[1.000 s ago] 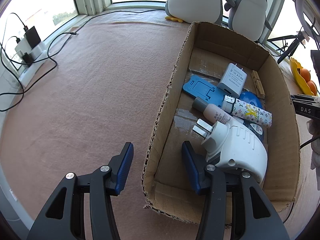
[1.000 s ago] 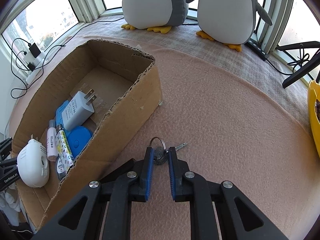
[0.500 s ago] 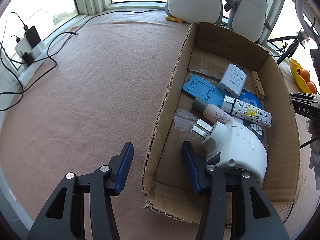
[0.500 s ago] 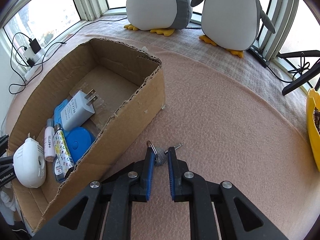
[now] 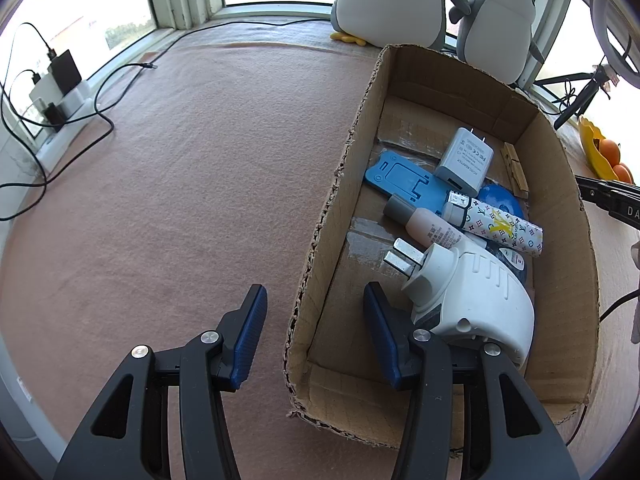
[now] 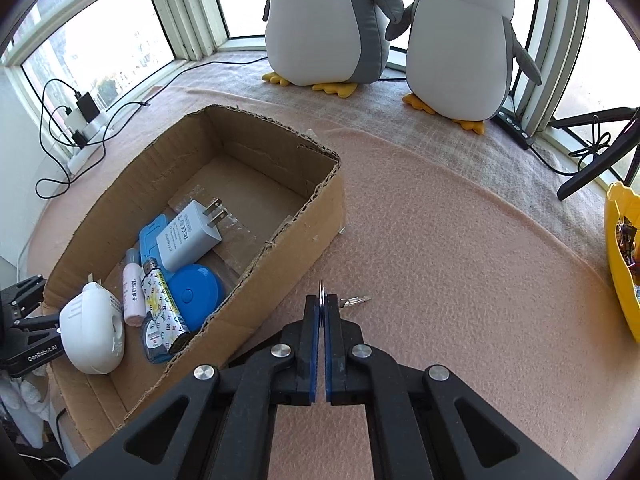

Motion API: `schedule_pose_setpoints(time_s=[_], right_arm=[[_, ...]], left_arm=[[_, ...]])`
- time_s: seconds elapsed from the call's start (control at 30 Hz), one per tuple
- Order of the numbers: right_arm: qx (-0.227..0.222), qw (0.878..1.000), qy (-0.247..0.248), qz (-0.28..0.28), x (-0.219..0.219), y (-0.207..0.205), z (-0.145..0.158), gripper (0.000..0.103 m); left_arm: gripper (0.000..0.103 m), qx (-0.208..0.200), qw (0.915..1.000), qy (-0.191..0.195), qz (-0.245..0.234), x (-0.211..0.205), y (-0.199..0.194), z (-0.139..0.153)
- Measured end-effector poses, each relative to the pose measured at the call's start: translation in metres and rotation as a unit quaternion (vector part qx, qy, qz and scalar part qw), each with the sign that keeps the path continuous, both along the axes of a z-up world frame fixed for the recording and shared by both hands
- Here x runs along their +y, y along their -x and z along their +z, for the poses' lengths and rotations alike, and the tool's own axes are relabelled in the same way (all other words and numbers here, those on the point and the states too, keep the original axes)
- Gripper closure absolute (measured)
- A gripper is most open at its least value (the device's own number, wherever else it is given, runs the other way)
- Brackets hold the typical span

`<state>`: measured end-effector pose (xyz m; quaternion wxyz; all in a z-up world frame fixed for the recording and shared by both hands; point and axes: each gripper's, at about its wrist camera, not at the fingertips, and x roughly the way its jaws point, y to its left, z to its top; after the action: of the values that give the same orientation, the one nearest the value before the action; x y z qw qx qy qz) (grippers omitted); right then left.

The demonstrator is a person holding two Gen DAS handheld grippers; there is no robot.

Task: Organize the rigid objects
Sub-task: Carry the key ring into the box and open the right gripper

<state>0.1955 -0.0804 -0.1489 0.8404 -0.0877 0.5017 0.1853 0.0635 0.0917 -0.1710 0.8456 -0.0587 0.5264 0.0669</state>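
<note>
A cardboard box (image 5: 568, 184) (image 6: 316, 220) lies on the pink felt table. It holds a white plug device (image 5: 476, 300) (image 6: 92, 332), a white charger (image 5: 466, 160) (image 6: 188, 236), a blue phone stand (image 5: 400, 178), a patterned tube (image 5: 500, 228) (image 6: 162, 308), a small pink bottle (image 5: 428, 226) and a blue round disc (image 6: 194, 294). My left gripper (image 5: 314, 308) is open and straddles the box's near left wall. My right gripper (image 6: 321, 306) is shut on a key ring (image 6: 321, 290); its key (image 6: 354, 301) hangs to the right, just right of the box.
Two plush penguins (image 6: 328, 20) (image 6: 460, 36) stand at the back by the window. A yellow tray (image 6: 620, 256) sits at the right edge. A power strip with chargers and cables (image 5: 56, 92) lies at the left. A black tripod (image 6: 596, 156) stands at the right.
My right gripper closed fully on the key ring and lifted it off the table, turning the ring edge-on. The left gripper has not moved.
</note>
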Motion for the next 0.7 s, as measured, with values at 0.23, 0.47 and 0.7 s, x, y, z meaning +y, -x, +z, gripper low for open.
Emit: schedule_pose_setpoints(time_s=[0.23, 0.47, 0.7], right_arm=[[-0.030, 0.999, -0.021, 0.017, 0.008, 0.024, 0.038, 0.101], [-0.041, 0.996, -0.053, 0.052, 0.031, 0.053, 0.067, 0.101], [-0.047, 0.992, -0.077, 0.091, 0.061, 0.084, 0.080, 0.101]], left_arm=[[0.053, 0.000, 1.0000, 0.000, 0.000, 0.000, 0.000, 0.000], [0.053, 0.000, 1.0000, 0.001, 0.000, 0.000, 0.000, 0.000], [0.053, -0.001, 1.0000, 0.002, 0.000, 0.000, -0.001, 0.000]])
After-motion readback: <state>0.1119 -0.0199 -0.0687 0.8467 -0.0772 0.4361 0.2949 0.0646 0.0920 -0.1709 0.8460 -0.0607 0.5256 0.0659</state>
